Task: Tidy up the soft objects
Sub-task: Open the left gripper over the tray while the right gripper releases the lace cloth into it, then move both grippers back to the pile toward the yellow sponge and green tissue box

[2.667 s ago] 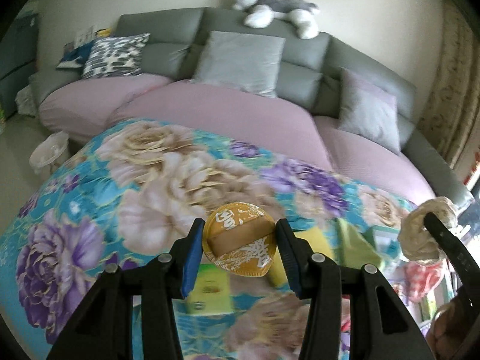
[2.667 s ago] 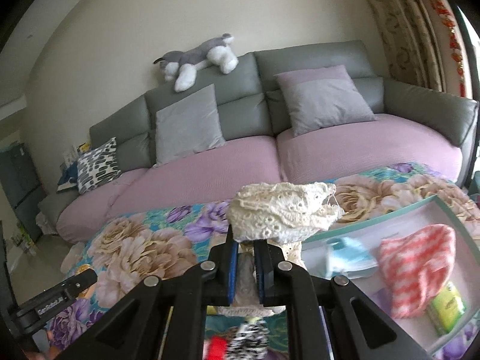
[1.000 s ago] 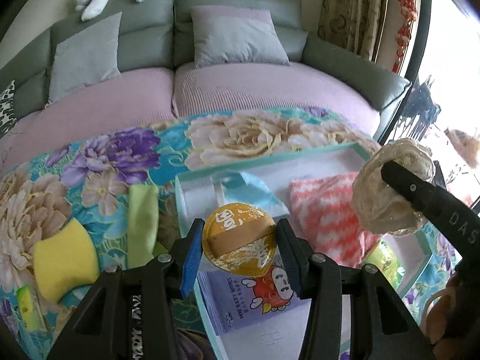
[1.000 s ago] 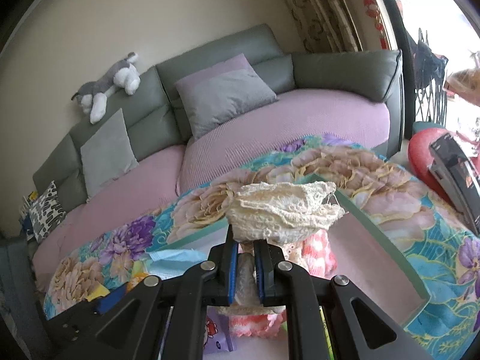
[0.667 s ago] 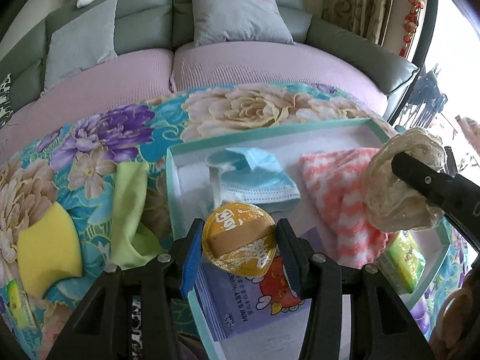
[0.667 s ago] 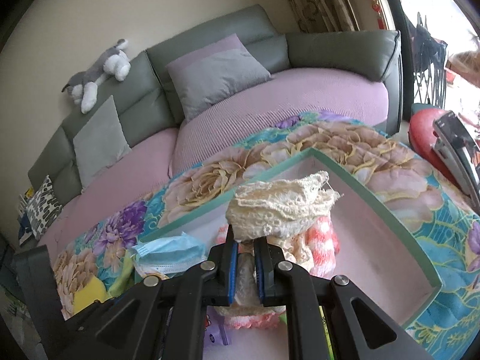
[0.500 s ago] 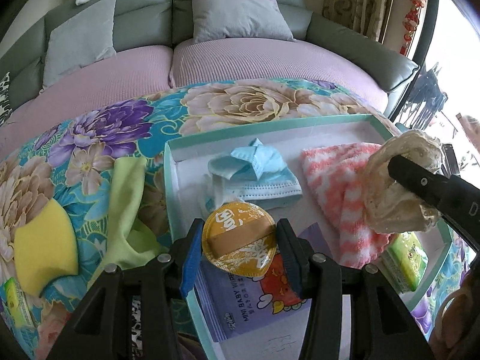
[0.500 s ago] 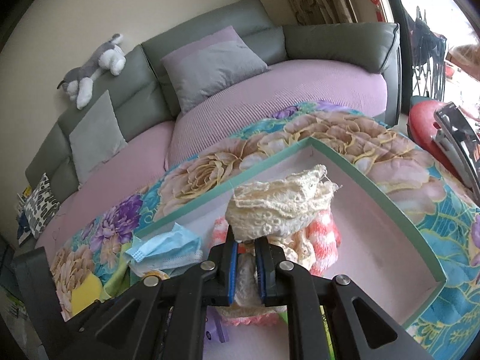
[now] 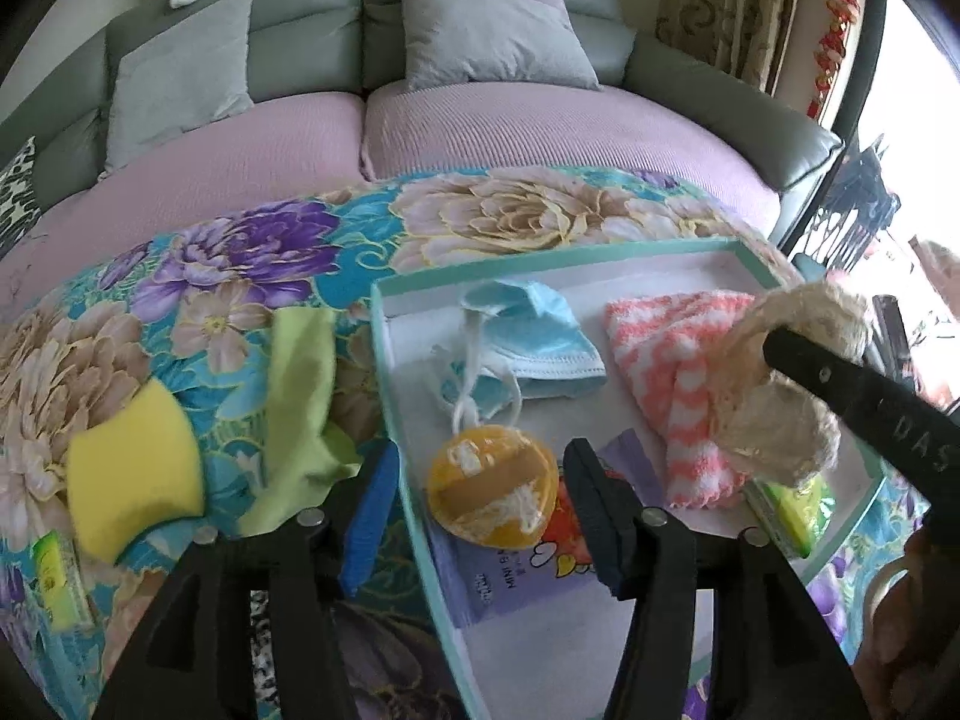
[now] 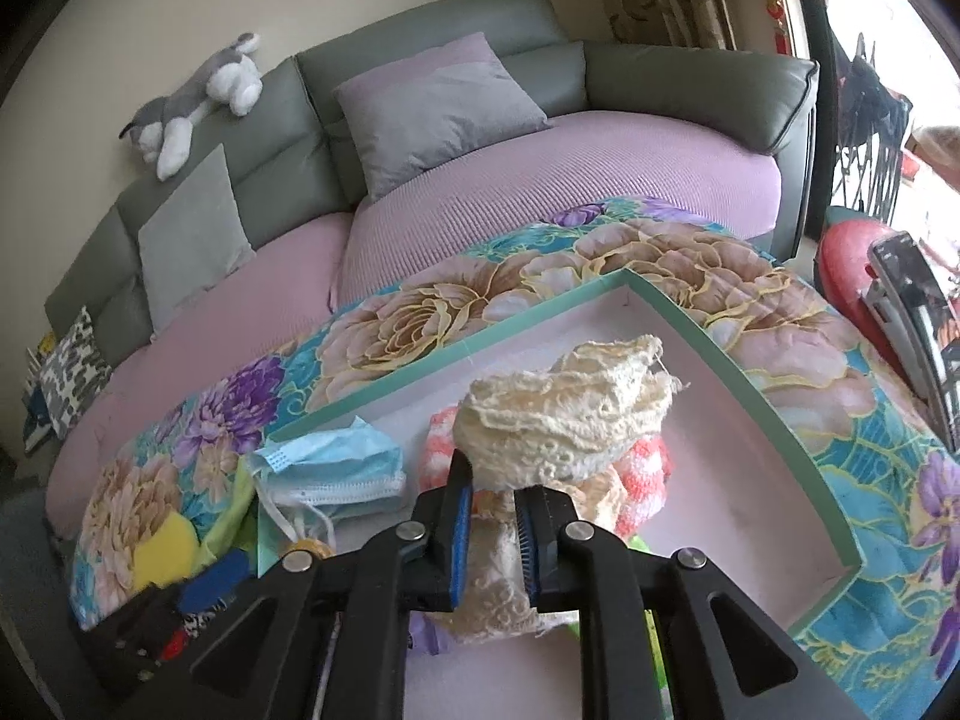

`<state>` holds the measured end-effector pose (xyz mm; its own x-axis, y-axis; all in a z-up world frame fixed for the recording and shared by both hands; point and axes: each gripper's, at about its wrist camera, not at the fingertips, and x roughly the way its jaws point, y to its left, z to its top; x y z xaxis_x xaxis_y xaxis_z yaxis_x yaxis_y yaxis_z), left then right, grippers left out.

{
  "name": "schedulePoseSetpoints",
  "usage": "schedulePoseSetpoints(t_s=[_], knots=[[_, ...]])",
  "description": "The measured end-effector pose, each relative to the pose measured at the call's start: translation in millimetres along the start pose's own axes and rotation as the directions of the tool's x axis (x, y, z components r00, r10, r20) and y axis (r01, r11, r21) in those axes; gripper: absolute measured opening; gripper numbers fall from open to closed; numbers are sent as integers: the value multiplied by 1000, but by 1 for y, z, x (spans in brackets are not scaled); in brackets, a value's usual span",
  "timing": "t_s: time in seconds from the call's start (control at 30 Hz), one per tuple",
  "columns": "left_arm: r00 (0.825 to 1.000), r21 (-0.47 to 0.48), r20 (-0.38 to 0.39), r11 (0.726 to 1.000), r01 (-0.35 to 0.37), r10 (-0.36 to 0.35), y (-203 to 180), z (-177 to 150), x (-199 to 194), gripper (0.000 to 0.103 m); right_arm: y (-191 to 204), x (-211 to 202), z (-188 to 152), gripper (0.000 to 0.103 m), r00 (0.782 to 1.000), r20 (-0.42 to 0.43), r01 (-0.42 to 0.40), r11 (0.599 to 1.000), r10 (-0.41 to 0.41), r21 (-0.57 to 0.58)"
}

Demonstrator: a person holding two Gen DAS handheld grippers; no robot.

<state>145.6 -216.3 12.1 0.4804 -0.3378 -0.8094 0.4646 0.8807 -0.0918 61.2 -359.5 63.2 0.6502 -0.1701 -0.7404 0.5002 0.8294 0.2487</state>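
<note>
Left gripper [image 9: 477, 501]: jaws parted, round yellow puff [image 9: 491, 487] lying loose between them in box [image 9: 384, 360]. Right gripper [image 10: 493, 507]: jaws clenched on lace cloth [image 10: 564, 420], held above the box.

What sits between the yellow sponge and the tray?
A green cloth lies between the yellow sponge and the tray, seen in the left wrist view.

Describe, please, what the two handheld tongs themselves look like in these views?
The left tongs and the right tongs share one design: angular matte-black frames with triangular cut-outs, silver round bolts, and blue ribbed pads lining the fingers. White "DAS" lettering marks the right one's side. No cables or sleeves show.
</note>
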Motion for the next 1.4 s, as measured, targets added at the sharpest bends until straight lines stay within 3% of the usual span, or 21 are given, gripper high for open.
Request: schedulePoseSetpoints(t_s=[0.1,0.13,0.17,0.37,0.43,0.6,0.7,0.9,1.03,1.27,1.4], knots=[[1000,-13,16,1000,-1,1,5,2,-11,62,2,-5,0,40,1000,0,-6,1000,6,-14],[1000,-16,22,1000,-3,4,7,3,-14,62,4,-8,1,54,1000,2,-3,1000,3,-21],[1000,-20,28,1000,-7,7,10,3,-18,62,5,-11,1,57,1000,9,0,1000,0,-29],[998,-73,43,997,-33,37,33,-1,-33,62,10,-26,2,58,1000,22,-2,998,4,-60],[998,-94,49,995,-45,49,42,-3,-38,62,12,-29,2,68,1000,14,11,997,-10,-75],[993,-154,65,984,-88,99,69,-8,-51,63,14,-35,1,71,999,3,44,995,-44,-89],[987,-197,76,973,-122,139,84,-10,-60,75,13,-44,1,79,997,4,78,993,-78,-90],[972,-256,85,947,-193,221,113,-17,-73,78,14,-61,3,87,994,33,111,991,-108,-78],[960,-302,98,927,-224,264,134,-24,-84,94,28,-74,4,98,990,87,115,988,-107,-99],[929,-415,111,866,-280,354,179,-40,-108,99,69,-72,0,101,993,110,69,980,-49,-184],[910,-467,131,834,-294,394,203,-52,-126,99,97,-72,-7,101,992,121,-2,970,32,-244]])
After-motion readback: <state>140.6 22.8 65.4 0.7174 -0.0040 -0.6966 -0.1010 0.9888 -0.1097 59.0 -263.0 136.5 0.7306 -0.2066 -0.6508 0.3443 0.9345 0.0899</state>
